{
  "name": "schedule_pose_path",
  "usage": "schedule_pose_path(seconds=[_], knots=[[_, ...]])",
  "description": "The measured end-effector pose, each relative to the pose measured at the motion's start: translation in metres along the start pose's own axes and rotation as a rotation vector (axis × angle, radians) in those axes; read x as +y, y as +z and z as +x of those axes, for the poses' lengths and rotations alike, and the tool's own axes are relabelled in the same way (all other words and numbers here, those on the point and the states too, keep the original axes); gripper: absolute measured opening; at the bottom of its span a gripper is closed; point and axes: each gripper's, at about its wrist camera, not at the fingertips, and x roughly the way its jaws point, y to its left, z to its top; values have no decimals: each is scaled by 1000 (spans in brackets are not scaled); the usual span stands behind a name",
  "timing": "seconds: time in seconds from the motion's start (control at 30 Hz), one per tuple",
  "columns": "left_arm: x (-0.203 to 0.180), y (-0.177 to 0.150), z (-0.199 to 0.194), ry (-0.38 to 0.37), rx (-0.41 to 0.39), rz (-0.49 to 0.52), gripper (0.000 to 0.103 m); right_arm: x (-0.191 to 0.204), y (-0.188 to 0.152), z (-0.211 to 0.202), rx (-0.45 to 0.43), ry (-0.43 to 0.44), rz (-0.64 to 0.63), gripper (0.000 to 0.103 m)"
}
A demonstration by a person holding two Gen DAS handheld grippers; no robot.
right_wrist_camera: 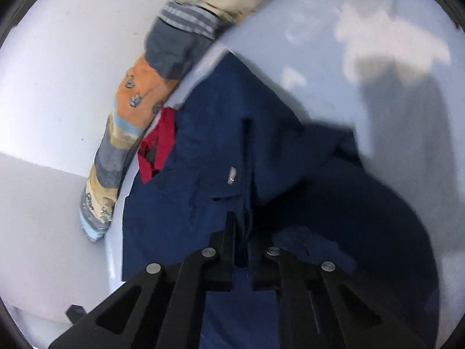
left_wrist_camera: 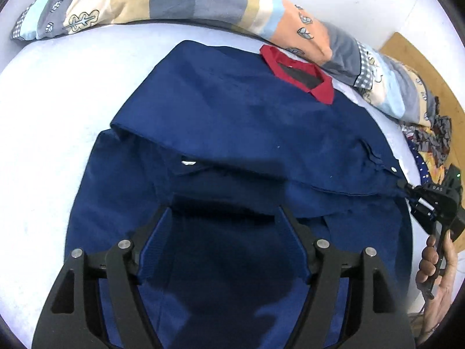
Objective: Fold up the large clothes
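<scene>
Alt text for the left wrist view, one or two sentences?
The left hand-held gripper, open, hovers over a navy shirt with a red collar spread on a white surface; the right hand-held gripper pinches the shirt's edge.

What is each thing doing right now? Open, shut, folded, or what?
left gripper: jaws open, over the cloth.
right gripper: jaws shut on the blue jacket's edge.
blue jacket: partly folded over itself.
red collar: lying open.
patterned quilt: rolled up long.

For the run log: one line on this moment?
left gripper: open over blue jacket | right gripper: shut on jacket edge | fold underway
</scene>
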Motion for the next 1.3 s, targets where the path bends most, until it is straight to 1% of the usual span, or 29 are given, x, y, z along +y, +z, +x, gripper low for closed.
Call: schedule_pose_path(seconds=[0.07, 0.13, 0.2, 0.23, 0.27, 0.3, 0.33, 0.4, 0.43, 0.5, 0.53, 0.6, 0.67, 0.7, 0.73, 0.8, 0.83, 0.87, 0.9, 0.93, 0.97, 1.0, 1.03, 1.07, 1.13, 1.2, 1.23, 1.27, 1.3], knots=[[-1, 4, 4, -15, 12, 15, 73, 30, 2, -15, -91, -32, -155, 6], [0, 8, 12, 6, 21, 24, 73, 44, 6, -18, -134, -95, -242, 6], [9, 8, 23, 36, 49, 1, 72, 31, 11, -5, -96, -156, -196, 6], [14, 7, 29, 53, 71, -22, 72, 20, 11, 6, -54, -200, -163, 6], [16, 7, 31, 46, 78, -28, 72, 6, 9, 19, 9, -232, -130, 10], [16, 9, 29, 42, 72, -30, 72, 1, 8, 25, 40, -239, -108, 13], [15, 11, 23, 44, 54, -29, 72, -2, 7, 24, 56, -243, -90, 12], [14, 15, 13, 35, 2, -26, 72, 3, 9, 11, 65, -291, -66, 23], [12, 18, 5, 43, -44, -20, 73, 6, 10, 2, 45, -308, -53, 25], [7, 20, 1, 45, -94, 2, 73, 15, 7, -27, -60, -339, -54, 28], [4, 21, 3, 40, -100, 9, 73, 23, 5, -38, -111, -358, -81, 30], [2, 23, 12, 32, -87, 5, 73, 35, -1, -48, -173, -376, -125, 37], [3, 25, 24, 48, -58, 3, 73, 43, -2, -47, -210, -362, -157, 37], [5, 25, 30, 57, -47, -3, 73, 45, -2, -48, -227, -319, -173, 37], [7, 24, 35, 64, -38, -7, 73, 50, -2, -44, -222, -267, -209, 37], [13, 25, 48, 102, -1, -14, 72, 61, 0, -23, -143, -185, -286, 35], [15, 26, 52, 123, 10, -12, 73, 59, 0, -10, -108, -144, -292, 34], [14, 25, 53, 135, 15, 7, 73, 51, 3, 8, -30, -127, -273, 34], [12, 25, 54, 145, 22, 26, 74, 41, 2, 19, 23, -152, -239, 31], [9, 24, 54, 165, 28, 48, 74, 24, 1, 33, 79, -212, -175, 30], [7, 24, 52, 175, 28, 48, 74, 9, -1, 40, 109, -218, -120, 24], [7, 24, 50, 176, 25, 41, 74, 5, 1, 39, 104, -211, -100, 19], [6, 25, 46, 172, 14, 36, 74, 7, 2, 36, 101, -240, -104, 19], [4, 27, 41, 157, -10, 37, 74, 19, 2, 29, 81, -275, -147, 28], [-3, 30, 26, 142, -84, 48, 74, 39, -3, 18, 17, -243, -228, 28], [-5, 32, 21, 139, -128, 57, 75, 57, -6, 15, -12, -213, -292, 32], [-5, 32, 24, 138, -123, 61, 78, 59, -7, 17, -12, -201, -307, 33], [-4, 31, 28, 143, -107, 60, 78, 58, -8, 23, 2, -215, -318, 36], [-1, 30, 38, 157, -64, 52, 78, 54, -8, 29, 23, -239, -315, 39]])
